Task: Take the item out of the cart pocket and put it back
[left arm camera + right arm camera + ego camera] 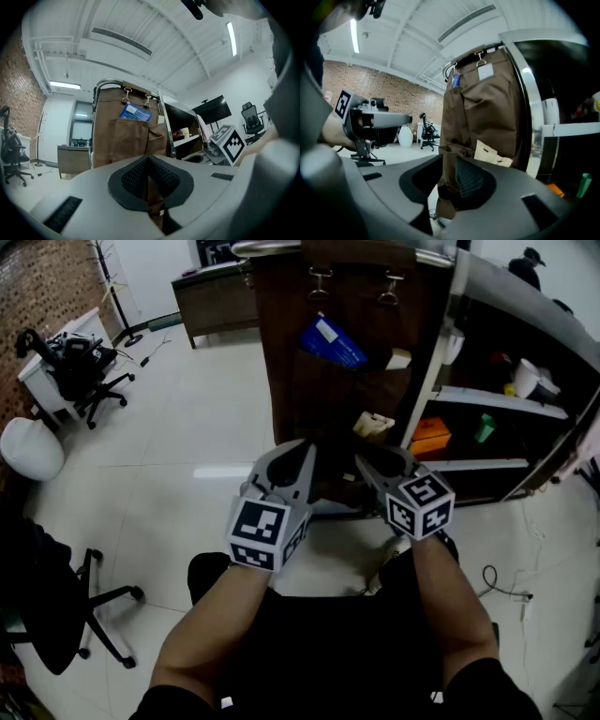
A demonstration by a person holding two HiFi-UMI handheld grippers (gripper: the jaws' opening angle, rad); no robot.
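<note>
A brown fabric organiser (309,399) hangs on the end of a cart. A blue packet (333,341) sticks out of its upper pocket (135,112). A cream paper item (373,425) pokes from a lower pocket (492,154). Both grippers are held low in front of the organiser, side by side. My left gripper (302,450) has its tips together with nothing held (149,159). My right gripper (371,456) stands partly open (449,164). The organiser's left edge and a caster show through its gap, beyond the jaws. Its tips are just below the cream item.
The cart's open shelves to the right hold an orange box (431,437) and a green cup (484,427). Office chairs stand at the left (89,390) and near left (56,615). A cable (502,582) lies on the white floor. A person (527,266) stands far back.
</note>
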